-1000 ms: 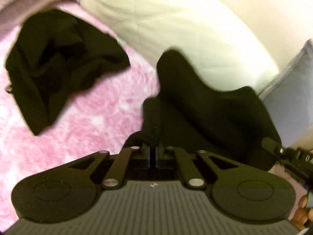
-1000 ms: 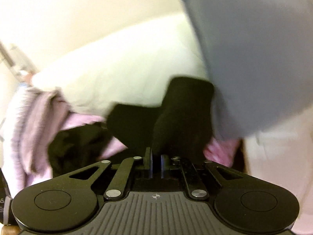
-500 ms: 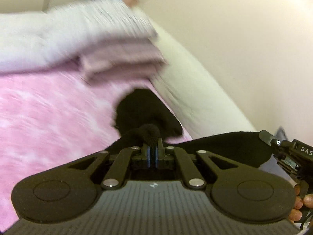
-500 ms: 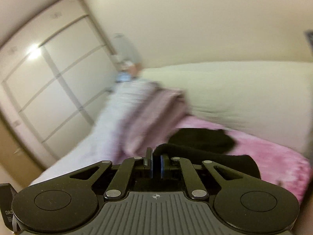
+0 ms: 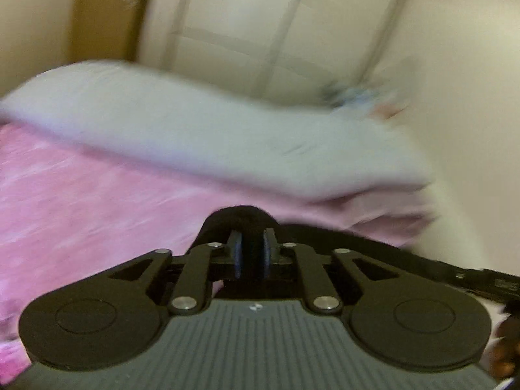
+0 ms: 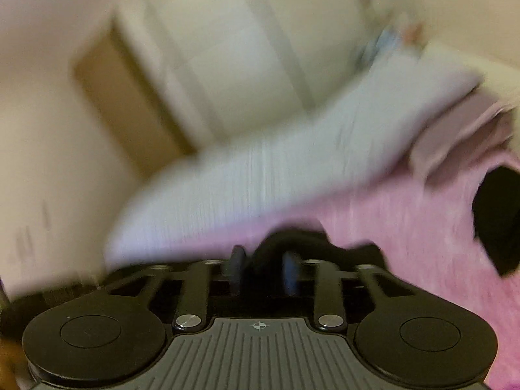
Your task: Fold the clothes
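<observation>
**Black garment between both my claws above the pink bed cover**

The black garment (image 5: 240, 217) is bunching up just past the tips of my left claw (image 5: 252, 253), a rounded fold of it sitting between the two blue pads. My left claw is standing narrow, and its jaws have just been opening a little; the cloth is filling the slim gap, but I cannot tell whether the pads are pressing on it. From that fold a dark band of the same cloth is running off to the right of the claw, toward my right claw (image 5: 494, 281), whose black body is showing at that edge of the left wrist view.

In the right wrist view my right claw (image 6: 265, 268) is standing about half wide, its jaws having just been opening. The black garment (image 6: 292, 240) is lying between the pads, humped up ahead of them and trailing off to the right; the left pad is looking clear of the cloth, and blur is keeping me from telling about the right one.

The pink bed cover (image 5: 81, 211) is spreading below and ahead of both claws. Beyond it, ahead of the claws, a pale grey folded blanket (image 5: 195, 130) is lying across the bed. Far right of my right claw another black piece of clothing (image 6: 497, 221) is lying on the pink cover. Everything beyond the claws is smeared with blur.
</observation>
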Tool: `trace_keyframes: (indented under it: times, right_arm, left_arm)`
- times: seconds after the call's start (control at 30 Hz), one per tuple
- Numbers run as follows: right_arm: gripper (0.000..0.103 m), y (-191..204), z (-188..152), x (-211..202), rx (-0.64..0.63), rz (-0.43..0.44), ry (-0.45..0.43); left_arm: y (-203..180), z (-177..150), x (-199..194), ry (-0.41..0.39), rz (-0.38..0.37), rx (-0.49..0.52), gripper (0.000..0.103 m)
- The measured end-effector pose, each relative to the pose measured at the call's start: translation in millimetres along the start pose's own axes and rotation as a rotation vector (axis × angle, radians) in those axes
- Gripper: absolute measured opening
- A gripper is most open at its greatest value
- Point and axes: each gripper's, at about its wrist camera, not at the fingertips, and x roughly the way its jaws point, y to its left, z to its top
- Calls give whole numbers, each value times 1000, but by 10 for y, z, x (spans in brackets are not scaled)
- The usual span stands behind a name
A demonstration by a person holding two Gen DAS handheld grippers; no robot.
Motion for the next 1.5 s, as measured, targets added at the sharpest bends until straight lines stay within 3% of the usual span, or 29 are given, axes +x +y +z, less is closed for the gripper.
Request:
trace_keyframes:
  times: [0.17,0.27,0.43,0.53,0.8,0.97,1.5]
  right_arm:
    - [38,464,-569,358,-117,30,202]
    - [38,646,-857,438,-175,-4,308]
    - [39,582,-1293,459,-242,-91,440]
    - [39,392,-1487,389,-224,-78,492]
    - [40,52,-1759,46,-227,-95,561]
    - [40,41,-1847,-112,-251,-81,595]
    - [40,173,-1963,-322,-325,4,566]
  left_arm:
    - [479,-496,-96,120,103,-97,10]
    - [645,-811,-201,177,161,-118,10]
    - [811,-1229,-434,215,235,-134,10]
    - [750,-1438,-516,231,259,-155,11]
    - [319,-1969,-627,295,289,-166,12]
    - [84,-2217,-751,320,297,-159,13]
    - [-318,-2288,-1046,235,371,-61,16]
